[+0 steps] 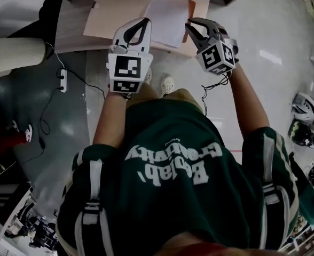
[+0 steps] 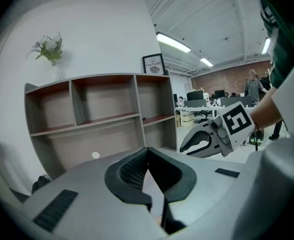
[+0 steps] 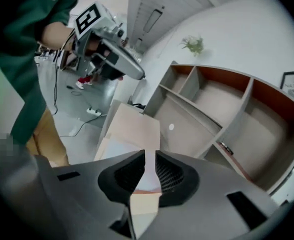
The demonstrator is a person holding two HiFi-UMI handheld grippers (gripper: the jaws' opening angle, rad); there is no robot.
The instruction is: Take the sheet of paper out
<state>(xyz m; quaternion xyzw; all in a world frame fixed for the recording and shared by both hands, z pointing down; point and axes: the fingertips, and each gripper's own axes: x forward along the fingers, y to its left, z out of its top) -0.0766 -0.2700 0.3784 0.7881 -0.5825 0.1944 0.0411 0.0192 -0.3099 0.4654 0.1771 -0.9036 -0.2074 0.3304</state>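
A white sheet lies on the right half of a peach folder, which rests on the table at the far side, ahead of the person. The left gripper has its tip at the sheet's left edge. Its jaws meet at the tips, and no view shows whether paper is pinched there. The right gripper is at the sheet's right edge, where a darker flap of the folder stands up. Its jaws are narrow, leaving only a thin slot. Peach card fills the near part of that slot and a white strip shows beyond it, so the pads close on the folder. Whether the sheet is caught with it I cannot tell. The two grippers are near each other with the sheet between them. Beyond the table stands a shelf with flowers on its top at the left and a frame at the right.
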